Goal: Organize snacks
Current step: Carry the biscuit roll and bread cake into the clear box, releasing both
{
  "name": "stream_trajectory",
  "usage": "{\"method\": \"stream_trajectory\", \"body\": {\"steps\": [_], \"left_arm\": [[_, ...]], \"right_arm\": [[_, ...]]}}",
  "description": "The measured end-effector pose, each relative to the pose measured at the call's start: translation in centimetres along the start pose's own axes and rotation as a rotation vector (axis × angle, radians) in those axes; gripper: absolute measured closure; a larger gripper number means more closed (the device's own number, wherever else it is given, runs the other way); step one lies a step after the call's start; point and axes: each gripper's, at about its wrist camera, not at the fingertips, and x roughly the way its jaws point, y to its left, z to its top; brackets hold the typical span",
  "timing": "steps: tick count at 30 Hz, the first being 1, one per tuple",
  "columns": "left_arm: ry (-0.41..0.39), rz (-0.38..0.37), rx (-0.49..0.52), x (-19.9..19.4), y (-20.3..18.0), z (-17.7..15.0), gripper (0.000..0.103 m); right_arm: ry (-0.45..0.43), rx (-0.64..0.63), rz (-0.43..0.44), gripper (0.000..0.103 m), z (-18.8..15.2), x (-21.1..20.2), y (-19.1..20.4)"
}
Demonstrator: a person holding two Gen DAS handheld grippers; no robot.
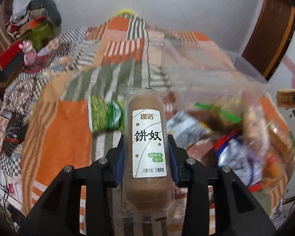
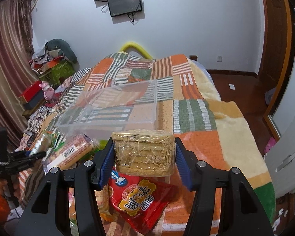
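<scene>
My left gripper (image 1: 146, 145) is shut on a long brown biscuit roll (image 1: 147, 137) with a white label, held above the bed. My right gripper (image 2: 144, 153) is shut on a clear-wrapped block of tan wafers (image 2: 144, 152), held above a red snack packet (image 2: 136, 198). A clear plastic box (image 2: 116, 108) lies on the blanket beyond the right gripper; in the left wrist view it shows blurred (image 1: 196, 72) at the right. A pile of snack packets (image 1: 245, 137) lies to the right of the left gripper. A green packet (image 1: 105, 116) lies just left of the roll.
The patchwork blanket (image 2: 196, 114) covers the bed. A second biscuit roll with a barcode (image 2: 72, 153) and other packets lie at the left. The left gripper shows in the right wrist view (image 2: 31, 155). Boxes and a pink toy (image 2: 47, 90) stand at the bedside.
</scene>
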Motion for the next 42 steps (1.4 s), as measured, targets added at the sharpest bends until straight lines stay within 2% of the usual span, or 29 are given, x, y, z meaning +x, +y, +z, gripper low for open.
{"method": "stream_trajectory", "body": {"steps": [8, 12, 20, 31, 36, 42], "left_arm": [[-0.134, -0.056, 0.06, -3.6, -3.1, 5.0, 0.065], [-0.154, -0.097, 0.075, -3.6, -4.7, 6.9, 0.065], [-0.165, -0.141, 0.078, -1.8, -6.8, 10.1, 0.065], [-0.094, -0.109, 0.12, 3.6, -8.9, 12.8, 0.065], [-0.043, -0.111, 0.087, 6.3, -8.9, 14.0, 0.065], [0.005, -0.105, 0.114, 8.6, -9.8, 14.3, 0.065]], "right_arm": [[-0.07, -0.032, 0.023, 0.05, 2.6, -0.2, 1.1], [-0.102, -0.059, 0.025, 0.05, 4.0, 0.3, 1.8], [-0.11, -0.094, 0.024, 0.05, 5.8, 2.8, 2.6], [-0.033, -0.163, 0.024, 0.05, 7.5, 7.6, 3.2], [0.03, -0.187, 0.03, 0.05, 7.8, 9.9, 3.3], [0.102, -0.198, 0.028, 0.05, 7.5, 11.8, 3.0]]}}
